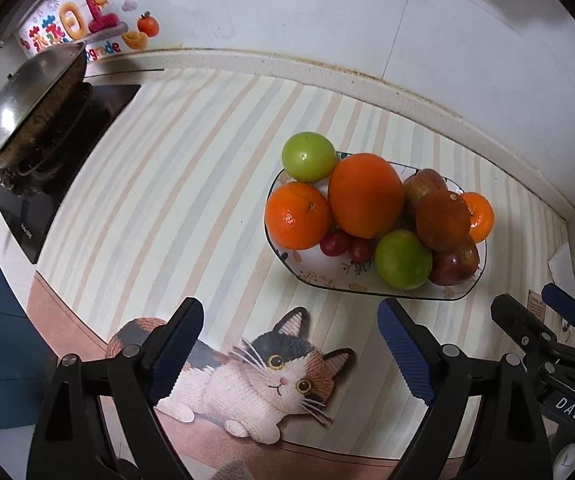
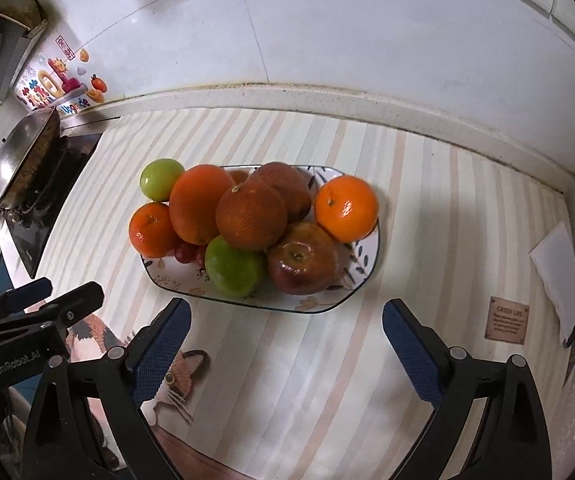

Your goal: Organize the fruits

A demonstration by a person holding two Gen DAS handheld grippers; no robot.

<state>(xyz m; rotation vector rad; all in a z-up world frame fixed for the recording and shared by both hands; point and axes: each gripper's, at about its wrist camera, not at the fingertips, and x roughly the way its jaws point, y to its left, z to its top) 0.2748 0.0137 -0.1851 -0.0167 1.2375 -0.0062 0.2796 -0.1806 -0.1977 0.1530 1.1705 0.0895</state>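
Note:
A white flowered plate (image 1: 327, 276) (image 2: 319, 304) on the striped mat holds a pile of fruit. On it lie a large orange (image 1: 365, 196) (image 2: 199, 208), a dark orange (image 1: 443, 220) (image 2: 251, 216), small tangerines (image 1: 297, 216) (image 2: 345, 208), green apples (image 1: 403, 260) (image 2: 233, 268), a red apple (image 1: 455, 264) (image 2: 301, 262) and small red fruits (image 1: 335, 242). My left gripper (image 1: 291, 352) is open and empty, in front of the plate to its left. My right gripper (image 2: 287, 352) is open and empty, just before the plate's near rim.
A wok (image 1: 27, 108) (image 2: 19, 160) sits on a black stove (image 1: 59, 168) at the left. The mat has a cat picture (image 1: 263, 380) and a small brown label (image 2: 507, 320). A white packet (image 2: 559, 276) lies at the right. The tiled wall runs behind.

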